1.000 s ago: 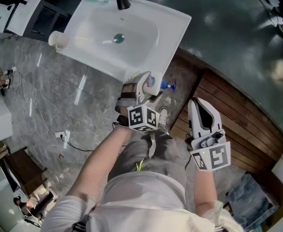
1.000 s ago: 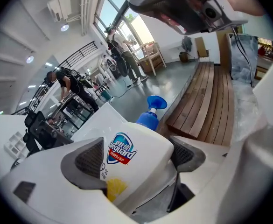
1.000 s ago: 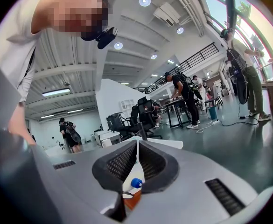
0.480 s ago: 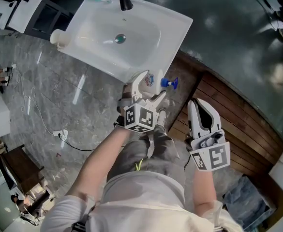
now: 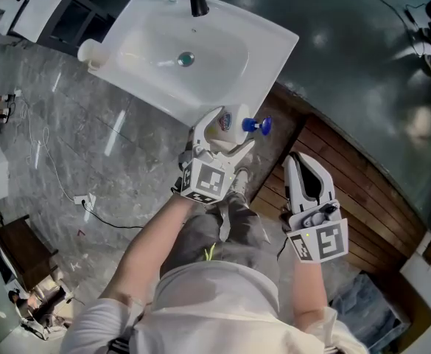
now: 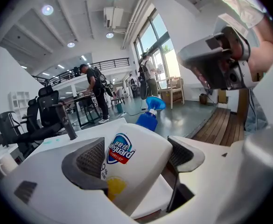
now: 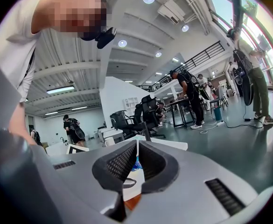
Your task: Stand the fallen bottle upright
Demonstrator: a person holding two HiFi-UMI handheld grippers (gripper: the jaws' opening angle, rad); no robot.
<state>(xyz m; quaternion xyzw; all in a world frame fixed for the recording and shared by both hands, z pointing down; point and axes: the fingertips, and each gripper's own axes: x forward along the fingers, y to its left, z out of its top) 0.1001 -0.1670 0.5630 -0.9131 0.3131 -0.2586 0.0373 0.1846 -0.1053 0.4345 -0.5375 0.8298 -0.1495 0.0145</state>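
Note:
A white soap bottle point(image 5: 227, 121) with a blue pump top point(image 5: 256, 125) hangs tilted over the near corner of the white sink point(image 5: 270, 57). My left gripper point(image 5: 231, 130) is shut on the bottle's body. In the left gripper view the bottle point(image 6: 131, 157) fills the space between both pads point(image 6: 90, 160), and its pump point(image 6: 151, 111) points away and upward. My right gripper point(image 5: 300, 161) is held off to the right over the wooden floor, apart from the bottle. In the right gripper view its jaws point(image 7: 137, 160) are shut with nothing between them.
A black faucet point(image 5: 198, 2) stands at the sink's far edge, and a pale cup point(image 5: 90, 50) sits on its left corner. Grey marble floor point(image 5: 90, 146) lies to the left and wooden decking point(image 5: 362, 175) to the right. People and desks fill the room behind.
My left gripper has carried the bottle slightly up and toward the sink's corner, with the pump end turning a little. The right gripper has barely moved.

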